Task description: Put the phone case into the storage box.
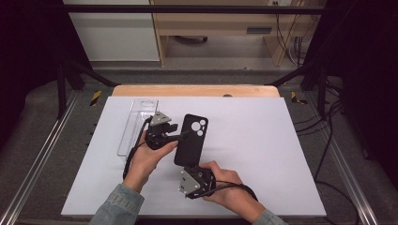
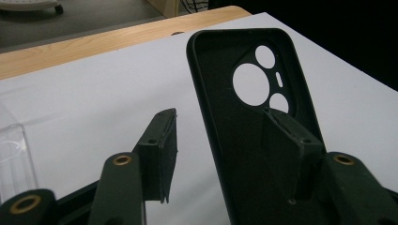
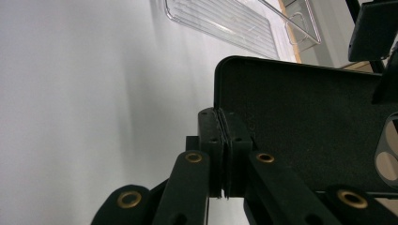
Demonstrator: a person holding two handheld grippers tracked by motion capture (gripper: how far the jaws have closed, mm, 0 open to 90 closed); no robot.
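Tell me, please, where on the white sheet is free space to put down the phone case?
The right half of the white sheet, from the black phone case to the sheet's right edge, is bare. The far strip beyond the case is free too. It is crowded at the left: clear plastic package, left tool, right tool.

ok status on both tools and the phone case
Right tool shut on the phone case at its bottom edge. Left tool open, jaws astride the case's side wall. Clear packaging lies apart, left.
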